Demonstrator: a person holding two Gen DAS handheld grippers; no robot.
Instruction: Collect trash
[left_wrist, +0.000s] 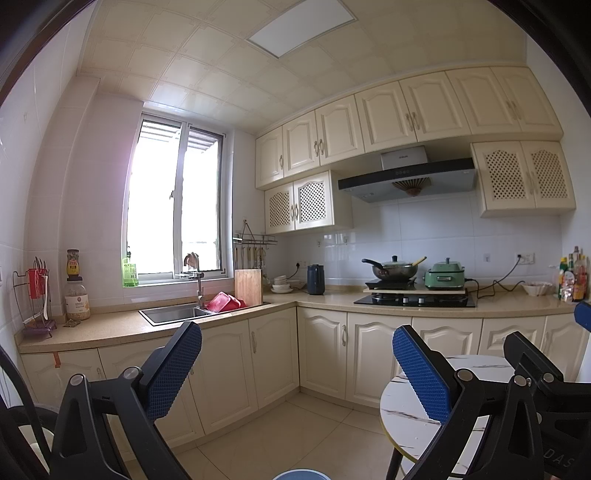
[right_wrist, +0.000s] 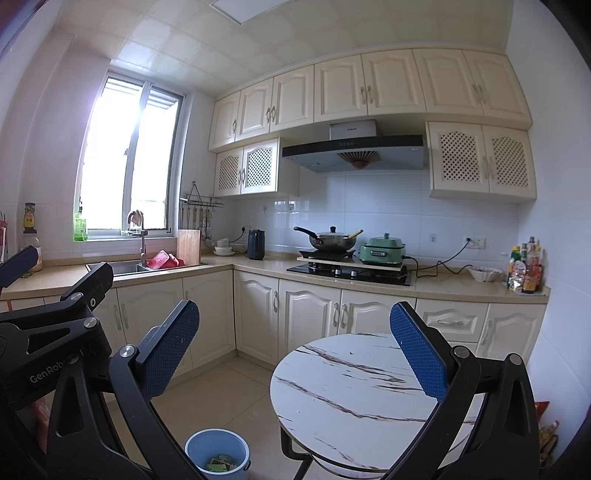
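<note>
Both grippers, left (left_wrist: 295, 365) and right (right_wrist: 293, 345), were held up, jaws spread, empty. Blue bin (right_wrist: 217, 455) stood on the floor, left of the round marble worktop (right_wrist: 354, 398), with a few greenish scraps inside. The worktop looked bare; collection seemed nearly or fully done. No further trash could be made out.

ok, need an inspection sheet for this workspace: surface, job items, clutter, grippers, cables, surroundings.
Surface: round marble-look table, top bare.
Job's things: blue bin on the floor beside the table, a few scraps inside; no loose trash seen.
Clutter: bottles and a bowl at the counter's right end; jars at its left end.
Grippers: left gripper open, empty; right gripper open, empty.
Cables: black cord from the green cooker to a wall socket.
Surroundings: sink, wok on the hob, window, cream cabinets.
</note>
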